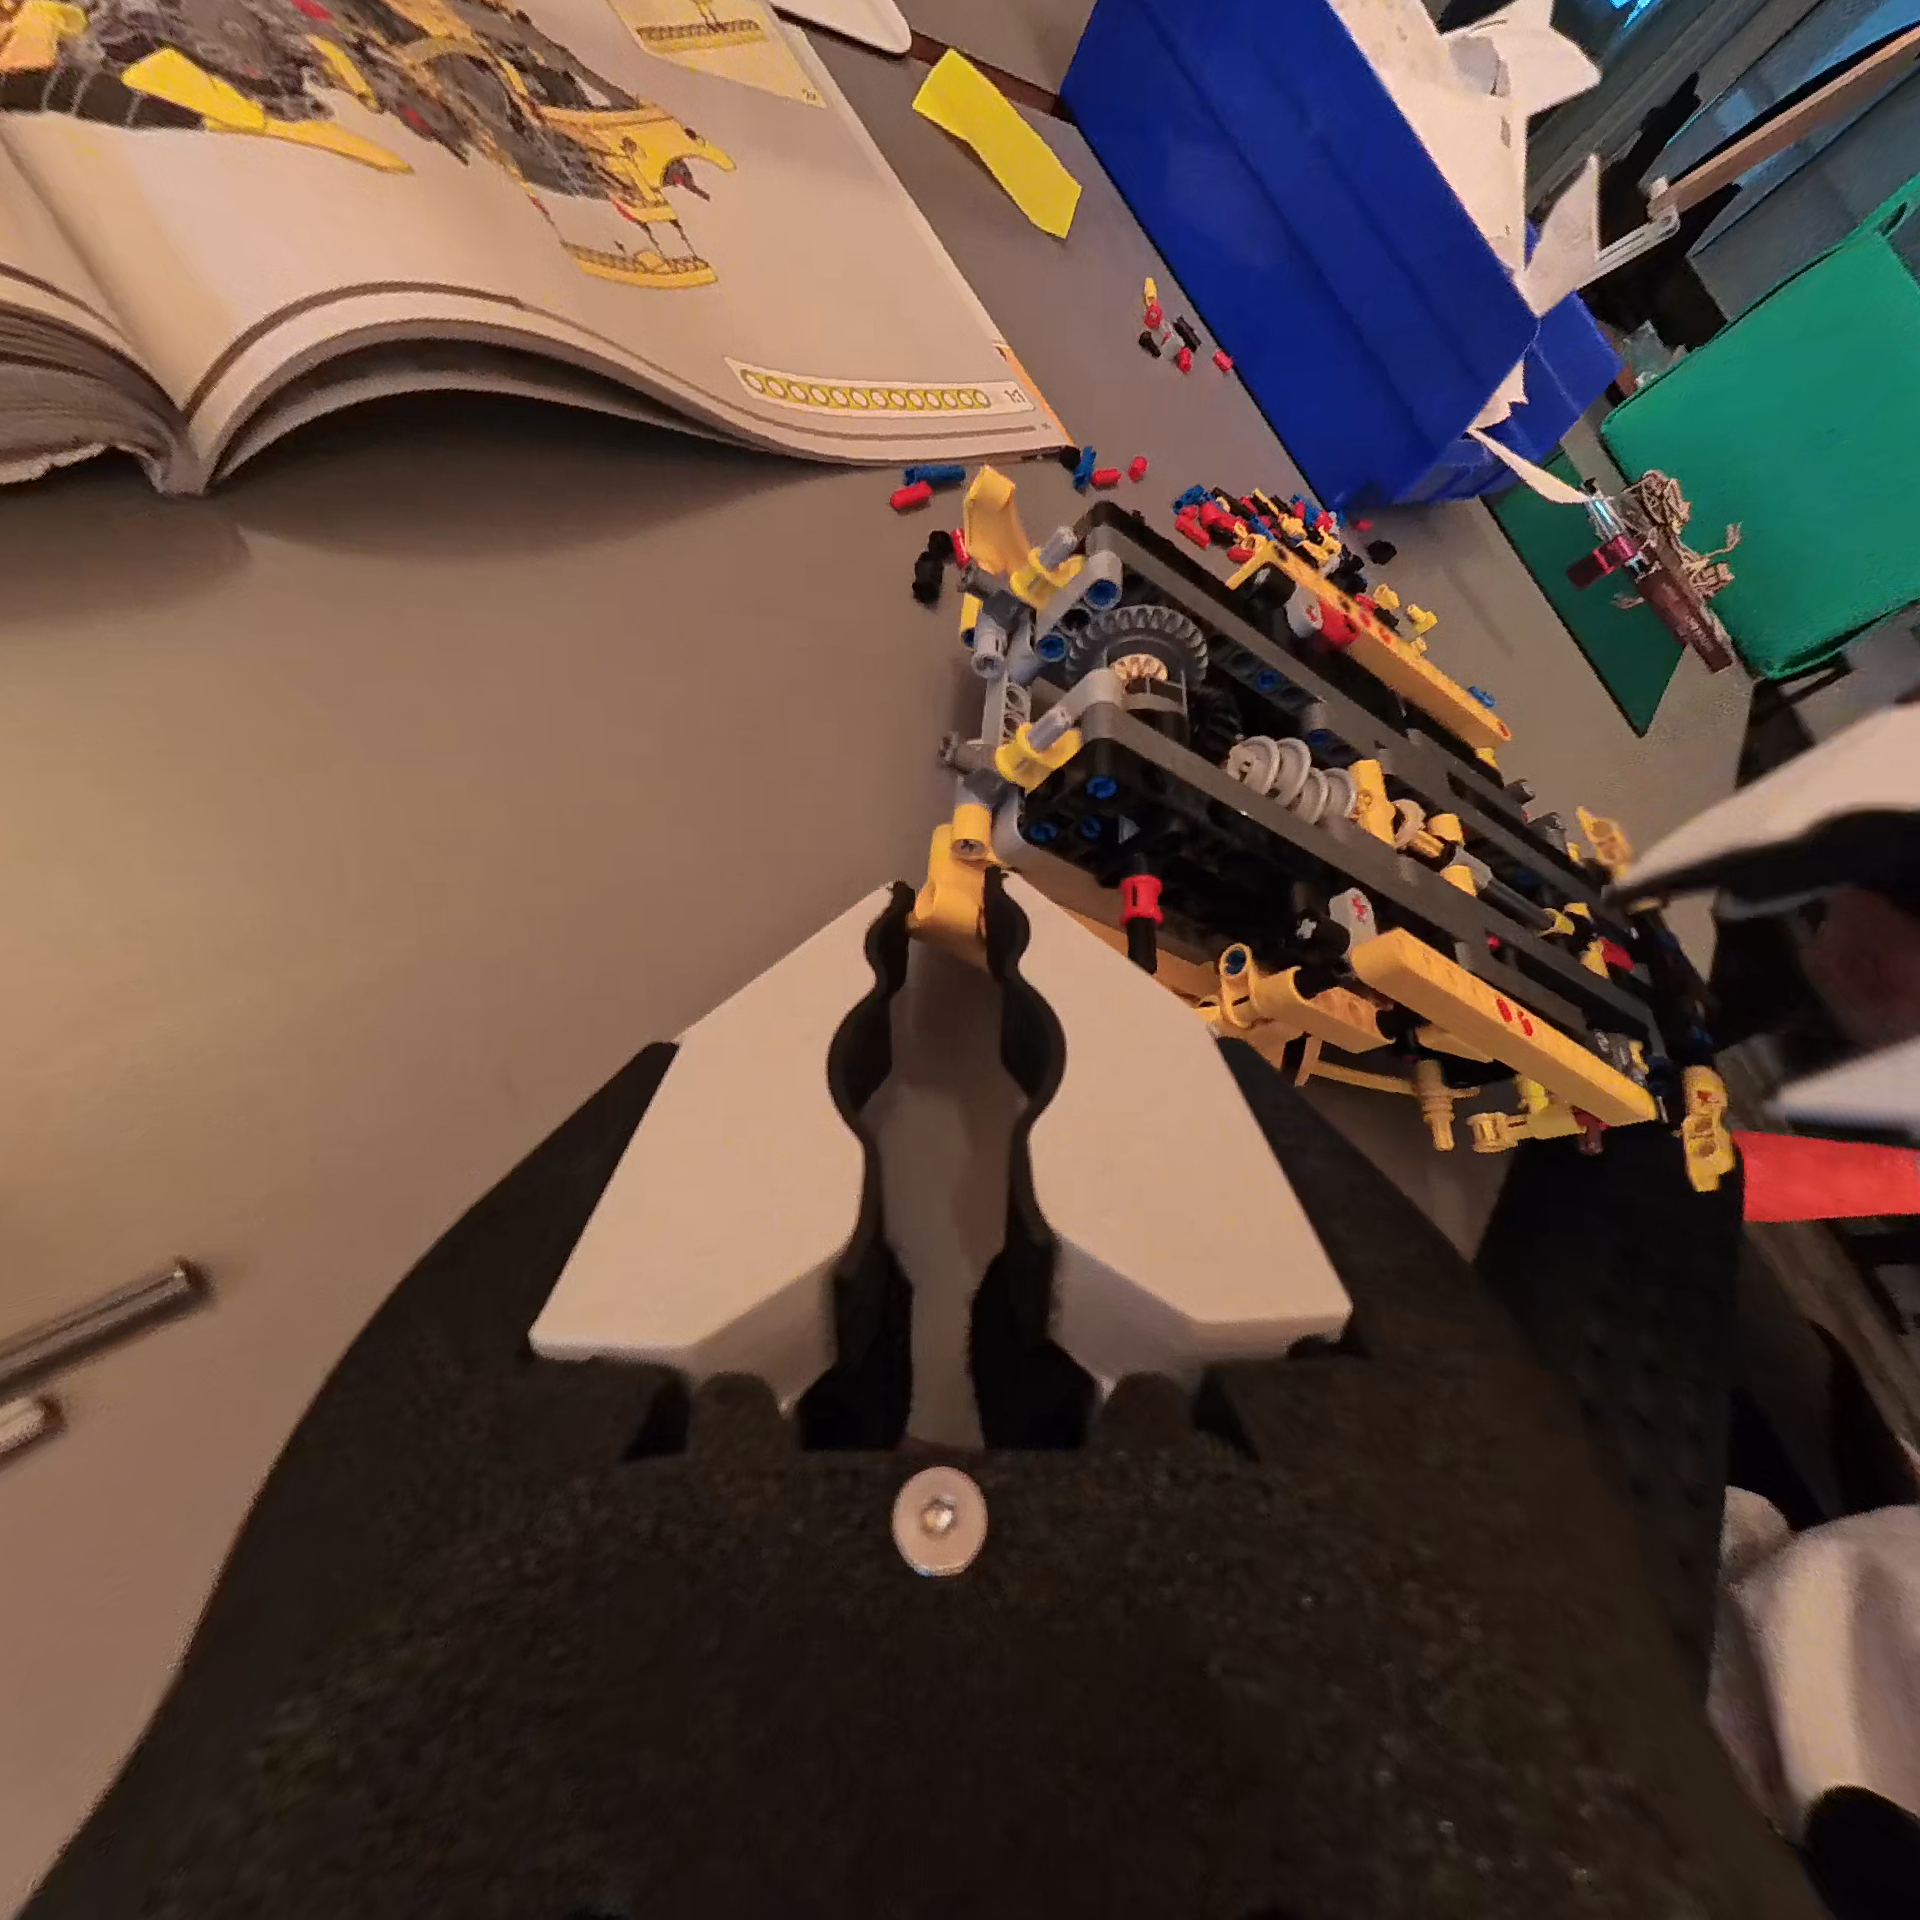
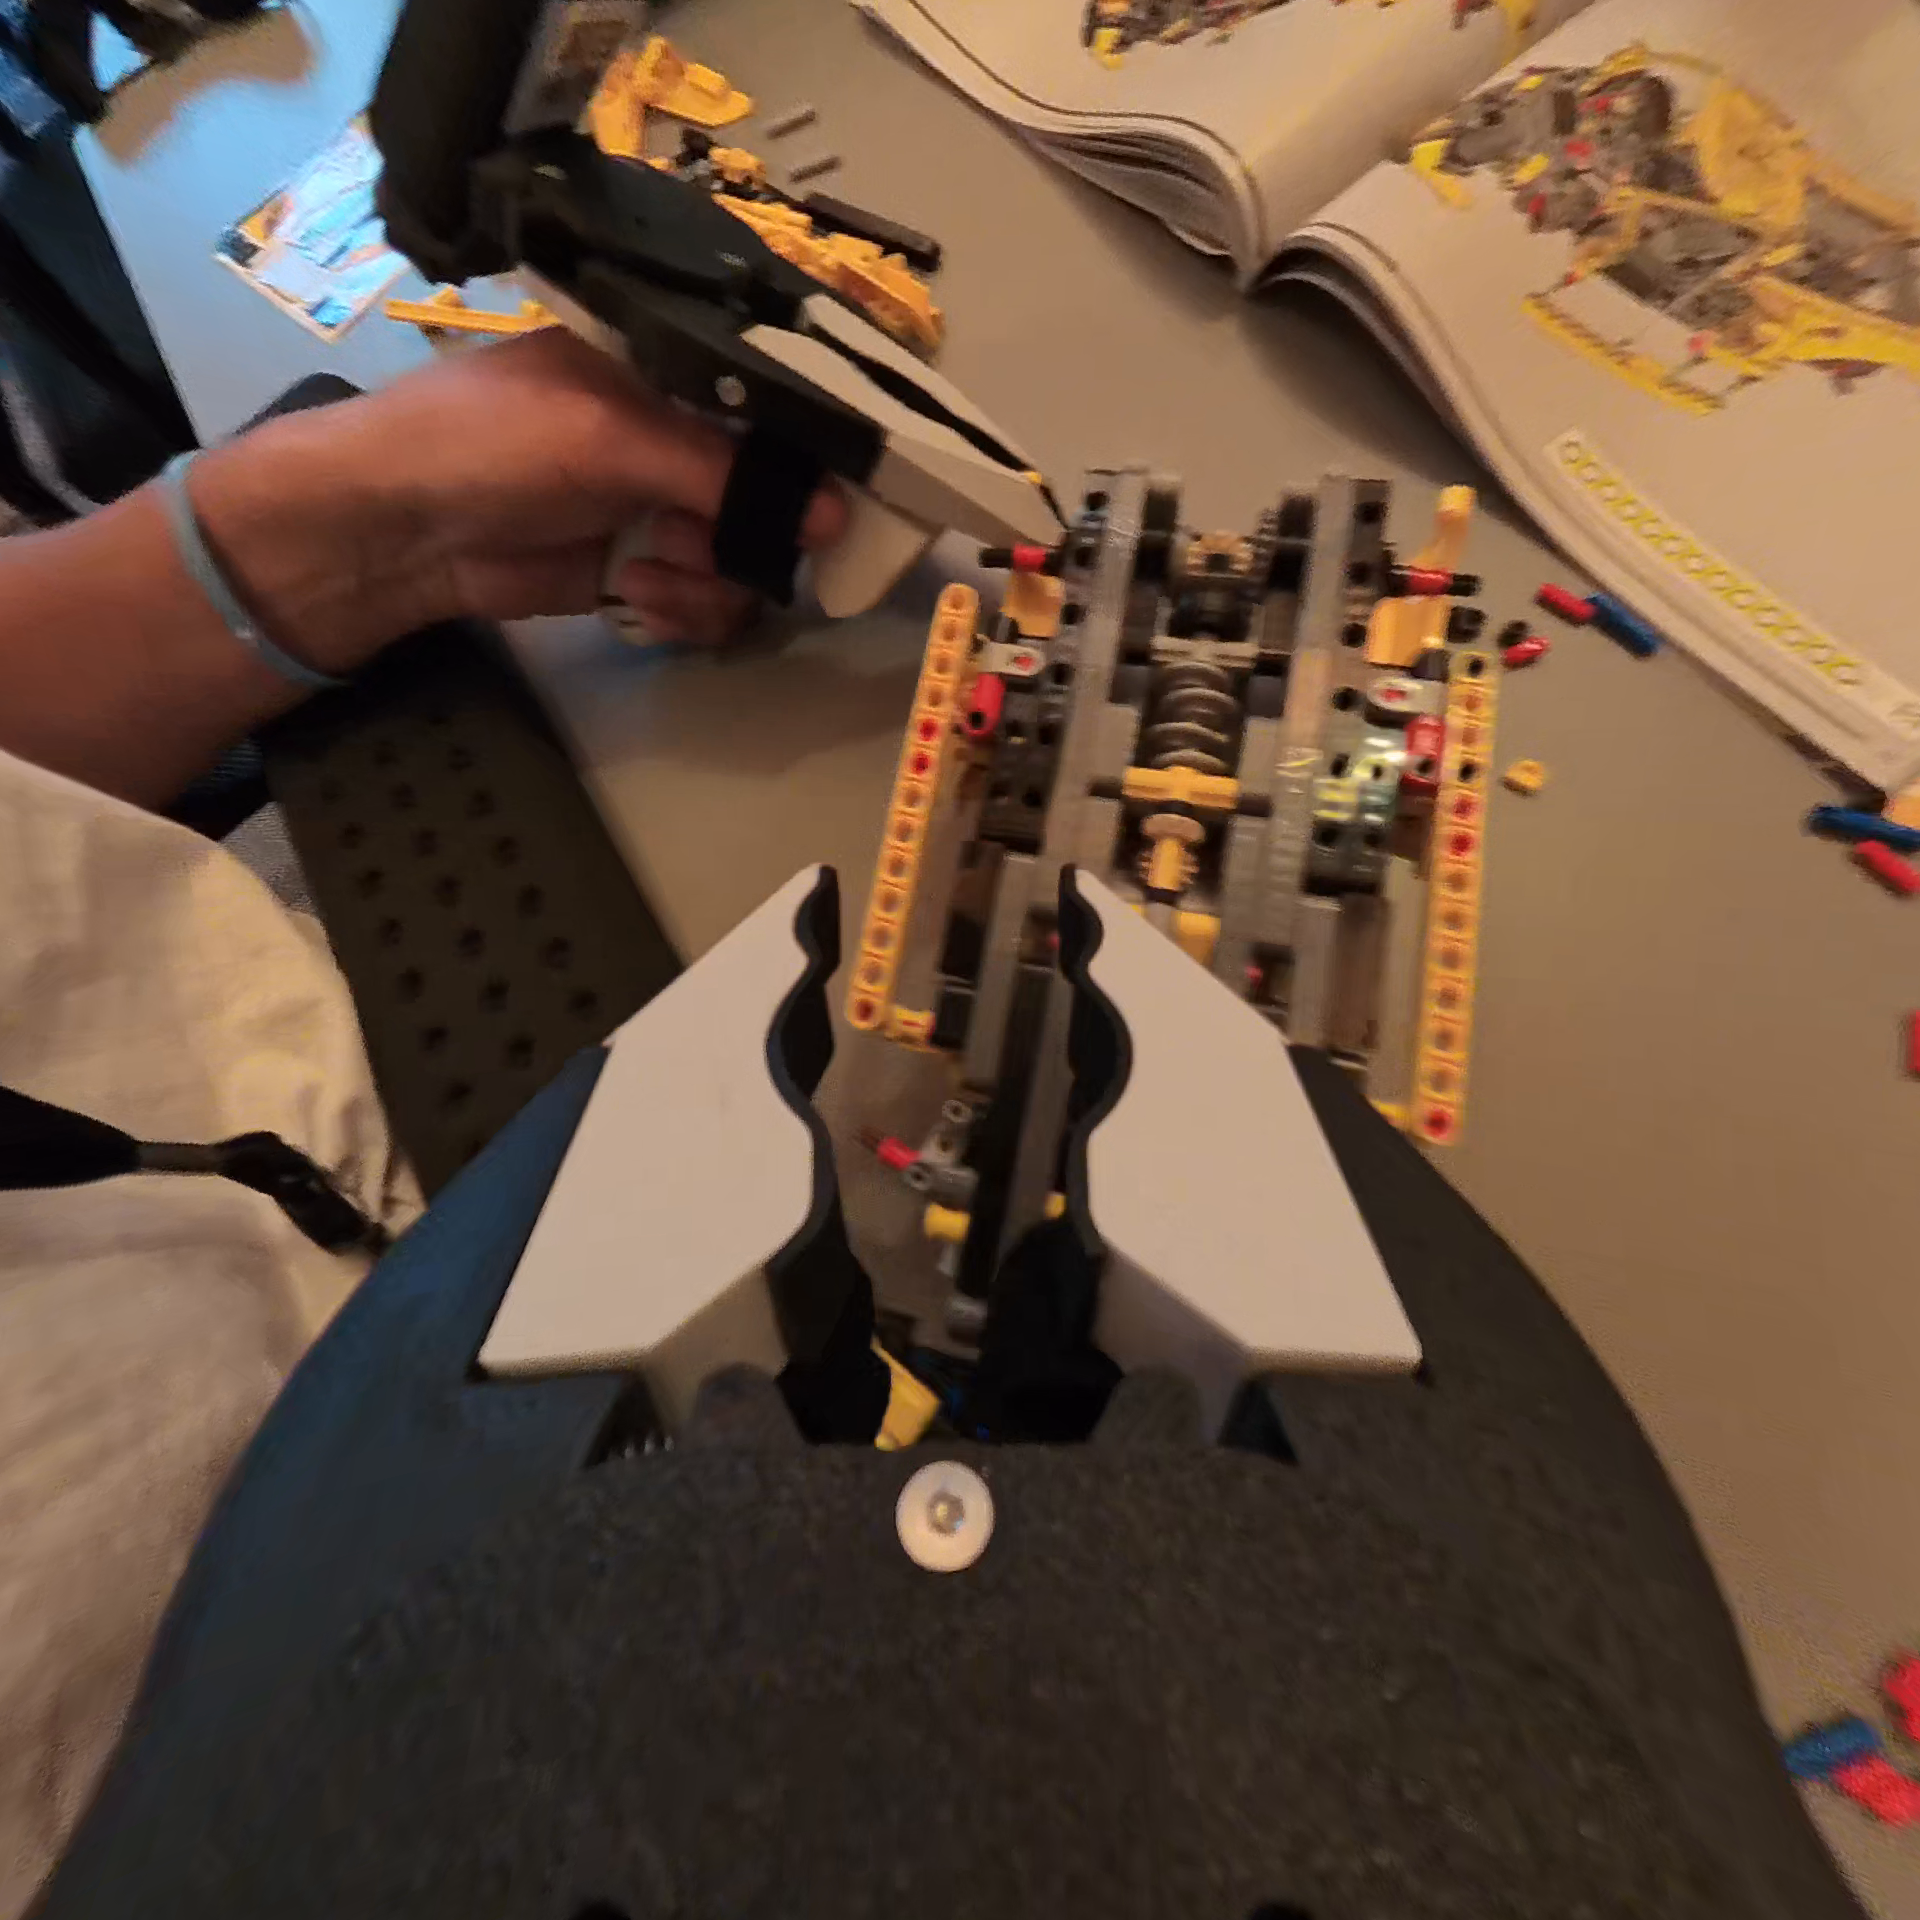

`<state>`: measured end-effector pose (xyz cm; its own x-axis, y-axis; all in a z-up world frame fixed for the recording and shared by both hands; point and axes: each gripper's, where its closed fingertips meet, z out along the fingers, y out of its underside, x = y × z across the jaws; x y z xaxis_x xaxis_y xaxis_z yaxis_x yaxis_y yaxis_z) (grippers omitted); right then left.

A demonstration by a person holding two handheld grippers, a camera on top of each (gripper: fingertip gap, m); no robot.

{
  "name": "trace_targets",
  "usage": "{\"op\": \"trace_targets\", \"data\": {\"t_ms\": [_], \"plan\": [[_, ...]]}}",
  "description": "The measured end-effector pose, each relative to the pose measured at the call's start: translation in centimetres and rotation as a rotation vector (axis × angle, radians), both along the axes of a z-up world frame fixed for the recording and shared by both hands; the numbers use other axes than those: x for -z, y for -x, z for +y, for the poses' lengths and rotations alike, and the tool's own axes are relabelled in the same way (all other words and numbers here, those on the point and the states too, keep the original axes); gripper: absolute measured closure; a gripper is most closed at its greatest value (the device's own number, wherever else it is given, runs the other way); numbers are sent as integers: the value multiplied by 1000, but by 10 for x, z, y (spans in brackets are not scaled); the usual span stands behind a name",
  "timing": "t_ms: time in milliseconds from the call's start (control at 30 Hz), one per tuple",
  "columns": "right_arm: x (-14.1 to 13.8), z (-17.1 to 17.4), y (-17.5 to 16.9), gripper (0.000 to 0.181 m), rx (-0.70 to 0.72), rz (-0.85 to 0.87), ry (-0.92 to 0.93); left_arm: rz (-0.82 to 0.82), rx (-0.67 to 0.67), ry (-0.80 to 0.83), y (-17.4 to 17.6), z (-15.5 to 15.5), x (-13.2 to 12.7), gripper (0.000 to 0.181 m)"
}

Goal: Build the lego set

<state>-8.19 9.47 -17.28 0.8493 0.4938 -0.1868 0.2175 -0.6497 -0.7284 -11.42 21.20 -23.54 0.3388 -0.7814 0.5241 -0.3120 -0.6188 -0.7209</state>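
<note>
2 grippers work on 1 model. Seen from its own wrist view, the left gripper [image 1: 948, 909] is narrowed onto a small yellow connector [image 1: 951, 883] at the near corner of the lego chassis [image 1: 1299, 790], its tips pinching that piece where it meets the frame. The right wrist view shows the same tips closed to a point at a far corner of the model, beside a red pin [image 2: 1029, 556]. The right gripper [image 2: 948, 914] stands partly apart, its fingers either side of a grey and black beam at the near end of the chassis; whether the pads actually press that beam I cannot tell, since the picture is blurred there.

The chassis lies flat on the grey table [image 1: 468, 779], with loose red, blue and black pins [image 1: 1179, 332] scattered past it, an open instruction book [image 1: 499, 270] to one side and a blue bin [image 1: 1299, 239] beyond.

My reading is that the connector is being seated or adjusted. To do it well, the right gripper should brace the frame firmly so it does not slide, and the left should push straight along the peg axis, not at a slant. Twisting risks popping neighbouring links loose. A light squeeze suffices; the piece is small and could flick away.
</note>
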Motion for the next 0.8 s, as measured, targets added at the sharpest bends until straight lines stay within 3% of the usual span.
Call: {"op": "trace_targets", "data": {"t_ms": [133,300,467,667,800], "plan": [[16,-3,18,142,-21,-140,13,-6,6,54,1,-1,2,167],[18,-7,-2,131,37,-222,-4,-17,11,75,2,-1,2,166],[25,-13,-23,104,127,-438,-24,-17,21,61,2,-2,1,168],[24,-32,-51,102,161,-618,-43,-18,22,60,2,-3,1,168],[27,-39,-45,102,151,-461,33,-12,24,51,2,-3,1,168]]}}
